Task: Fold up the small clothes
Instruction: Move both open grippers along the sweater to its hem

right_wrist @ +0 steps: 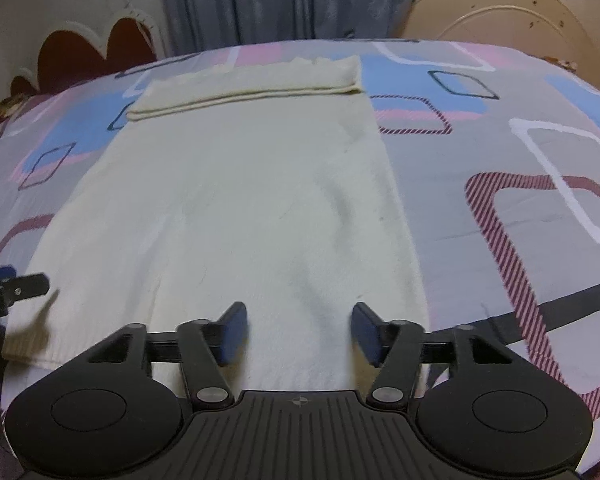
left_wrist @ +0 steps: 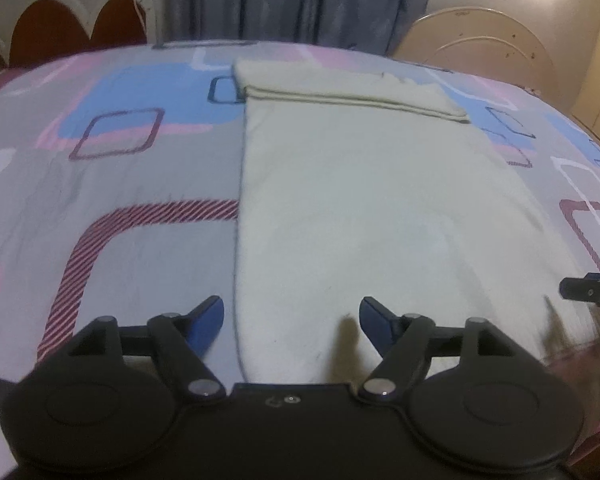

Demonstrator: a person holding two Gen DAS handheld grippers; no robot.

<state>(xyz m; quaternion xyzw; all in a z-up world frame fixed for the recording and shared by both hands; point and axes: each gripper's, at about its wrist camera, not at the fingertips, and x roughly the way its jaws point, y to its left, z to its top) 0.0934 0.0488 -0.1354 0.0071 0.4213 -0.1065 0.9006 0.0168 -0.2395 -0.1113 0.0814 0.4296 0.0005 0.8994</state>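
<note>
Cream knit garment (left_wrist: 352,200) lies flat on the patterned bedsheet (left_wrist: 120,240), long axis running away from both cameras, far end already folded over into a thick band (right_wrist: 244,88). Left gripper (left_wrist: 292,320) hovers at the near left edge, jaws released, nothing between them, the cloth edge running roughly midway through the gap. Right gripper (right_wrist: 299,330) sits over the near right part, jaws parted too, pads above the fabric, not pinching (some motion blur). Near hem lies directly below and just ahead of both, one gripper per corner, neither clearly nearer. Likely next: pinch the near hem and carry it toward the folded band.
</note>
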